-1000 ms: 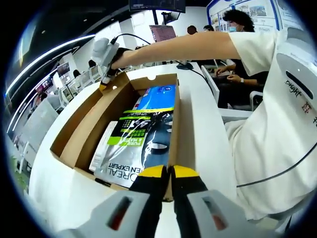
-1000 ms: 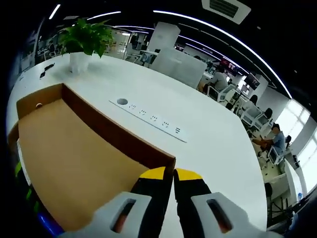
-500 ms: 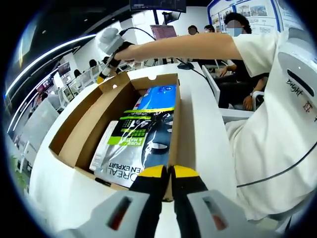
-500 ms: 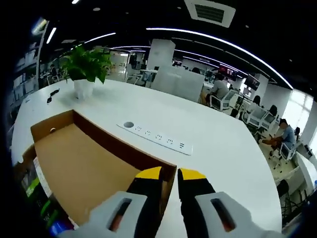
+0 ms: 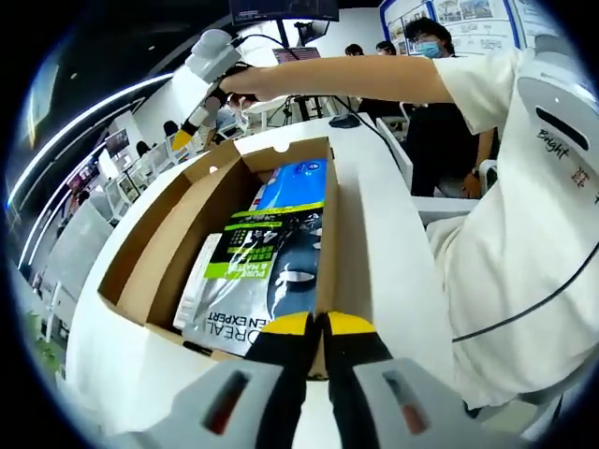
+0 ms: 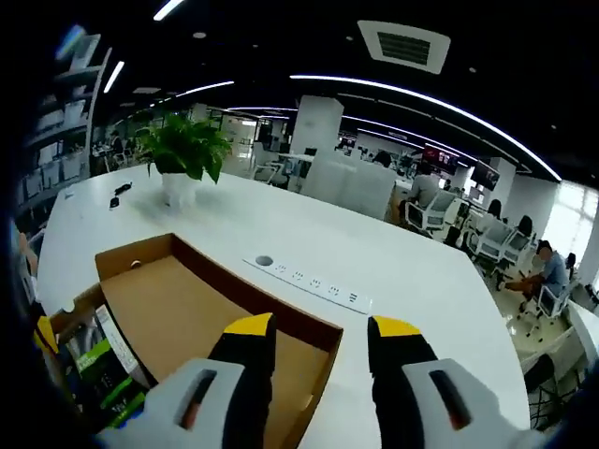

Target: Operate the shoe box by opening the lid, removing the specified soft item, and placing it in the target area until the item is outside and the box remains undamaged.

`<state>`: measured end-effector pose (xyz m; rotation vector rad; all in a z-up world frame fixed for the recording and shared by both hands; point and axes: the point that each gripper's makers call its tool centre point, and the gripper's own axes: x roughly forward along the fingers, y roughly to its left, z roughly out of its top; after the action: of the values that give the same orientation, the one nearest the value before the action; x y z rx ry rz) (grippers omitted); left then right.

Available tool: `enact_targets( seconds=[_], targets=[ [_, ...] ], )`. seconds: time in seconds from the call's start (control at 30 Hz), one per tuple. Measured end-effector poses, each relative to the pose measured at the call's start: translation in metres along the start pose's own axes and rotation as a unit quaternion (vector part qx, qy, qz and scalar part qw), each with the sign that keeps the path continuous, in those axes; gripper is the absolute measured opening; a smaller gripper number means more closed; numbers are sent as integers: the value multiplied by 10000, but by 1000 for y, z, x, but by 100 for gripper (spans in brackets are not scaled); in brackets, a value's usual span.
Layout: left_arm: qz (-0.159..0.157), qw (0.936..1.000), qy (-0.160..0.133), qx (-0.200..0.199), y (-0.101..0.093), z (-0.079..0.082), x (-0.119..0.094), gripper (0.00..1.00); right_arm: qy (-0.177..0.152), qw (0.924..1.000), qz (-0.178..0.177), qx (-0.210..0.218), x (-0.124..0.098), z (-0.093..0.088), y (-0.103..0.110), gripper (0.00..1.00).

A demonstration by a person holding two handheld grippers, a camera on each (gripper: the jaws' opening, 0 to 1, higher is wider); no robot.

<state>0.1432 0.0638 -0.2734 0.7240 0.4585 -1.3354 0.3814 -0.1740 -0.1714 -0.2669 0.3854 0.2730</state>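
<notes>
I see big white table (image 6: 412,281) under shoe box (image 5: 159,253). Lid (image 6: 197,327) open, lying flat beside box. That part done. Soft pack (image 5: 271,271) sits inside box, not out yet; I judge lifting it and putting it down is left. Pack reads "EXPERT" and "PURE & MATTE". My left gripper (image 5: 316,323) pressed together on near box wall. My right gripper (image 6: 314,329) spread wide, holding nothing, above lid.
</notes>
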Motion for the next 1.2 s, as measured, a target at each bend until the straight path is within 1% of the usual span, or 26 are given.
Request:
enact_targets(
  seconds=[0.07,0.1,0.13,0.23,0.3,0.33,0.37,0.4,0.47,0.5,0.7,0.73,0.77,0.8,0.83,0.87,0.9,0.93,0.97,1.07,1.1,1.13,1.17,1.2],
  targets=[
    [47,9999,-38,-123,1,0,0,5,8,10000,45,-64,-2,-1,2,47],
    [48,9999,-46,-144,1,0,0,5,-19,9996,8,-296,-4,0,2,47],
    [33,9999,-72,-111,1,0,-1,5,-67,9990,21,-438,-7,1,5,46],
    [-56,9999,-81,-120,1,0,-1,5,-100,9985,235,-488,-15,3,19,44],
    [-113,9998,-71,-174,1,1,0,4,-109,9960,225,-858,-21,4,25,43],
    [-139,9997,-74,-185,1,0,0,4,-129,9927,210,-1181,-26,6,29,43],
    [-149,9997,-84,-187,0,0,0,4,-137,9906,184,-1346,-29,6,31,42],
    [-153,9996,-98,-218,1,0,0,4,-156,9899,223,-1391,-32,6,35,42],
    [-153,9995,-124,-265,1,0,0,4,-343,9907,537,-1200,-39,11,51,42],
    [-151,9994,-125,-273,1,0,0,4,-361,9903,613,-1193,-43,11,55,43],
    [-186,9994,-133,-276,1,1,0,4,-543,9885,806,-1158,-53,14,67,44],
    [-202,9993,-150,-288,1,1,1,4,-562,9893,815,-1075,-54,14,67,43],
    [-207,9992,-168,-298,1,1,1,4,-595,9892,852,-1030,-56,14,68,39],
    [-208,9992,-187,-295,1,1,1,4,-622,9889,841,-1053,-57,14,67,32],
    [-206,9992,-217,-271,0,1,2,4,-616,9895,761,-1063,-57,12,63,30],
    [-204,9992,-243,-263,0,2,2,4,-533,9899,761,-1071,-59,8,62,33],
    [-205,9991,-250,-259,0,2,2,4,-514,9899,769,-1074,-59,6,61,40],
    [-204,9991,-252,-258,0,2,2,4,-473,9906,793,-1013,-58,2,60,45],
    [-202,9991,-241,-282,0,2,2,4,-461,9915,761,-950,-57,0,57,46],
    [-198,9991,-212,-301,1,2,2,5,-504,9913,673,-1009,-59,-3,51,40],
    [-195,9991,-201,-314,1,2,2,5,-518,9915,672,-987,-61,-4,49,34],
    [-192,9991,-196,-313,1,2,3,5,-537,9916,705,-942,-62,-4,49,30],
    [-185,9992,-189,-309,1,2,3,5,-489,9913,859,-868,-63,-8,51,29],
    [-179,9992,-185,-305,1,2,3,5,-435,9916,922,-799,-63,-11,51,30]
  ],
)
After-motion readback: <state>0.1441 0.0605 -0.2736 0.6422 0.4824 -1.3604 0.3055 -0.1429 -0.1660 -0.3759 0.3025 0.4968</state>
